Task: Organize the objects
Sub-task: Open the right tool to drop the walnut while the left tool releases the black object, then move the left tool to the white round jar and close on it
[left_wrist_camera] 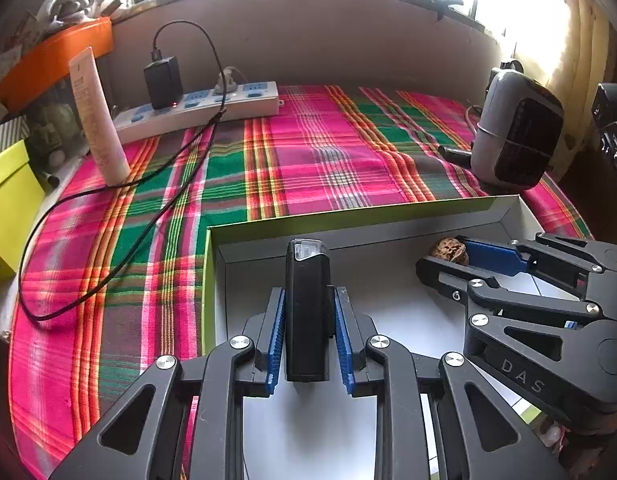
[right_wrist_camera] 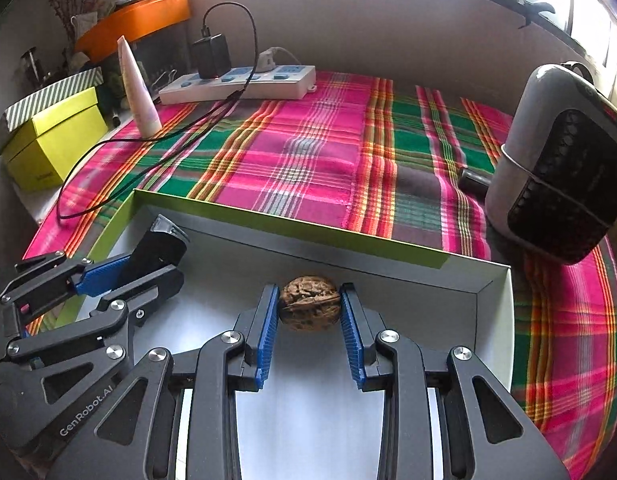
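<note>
Both tongs reach down into a shallow white box lid with a green rim (left_wrist_camera: pixel 268 222), which lies on a table covered by a pink, green and orange plaid cloth (left_wrist_camera: pixel 316 152). The left tongs (left_wrist_camera: pixel 310 316) are clamped on a slim black device with a clear tip (left_wrist_camera: pixel 307 312), held upright between the blue ribbed pads over the left part of the lid. The right tongs (right_wrist_camera: pixel 309 312) pinch a walnut (right_wrist_camera: pixel 310 304) by its two ends, close to the lid's far wall and to the right of the black device. From the left wrist the walnut (left_wrist_camera: pixel 448 251) shows just at the tips of the right tongs (left_wrist_camera: pixel 452 256). At the far edge of the table lies a white power strip (right_wrist_camera: pixel 240 84) with a black charger (right_wrist_camera: pixel 212 56) plugged in, its cable looping over the cloth. A pale tube (left_wrist_camera: pixel 98 120) stands near it, cap down. A grey and black appliance (right_wrist_camera: pixel 556 160) sits to the right, and yellow-green boxes (right_wrist_camera: pixel 52 140) stand at the left.
</note>
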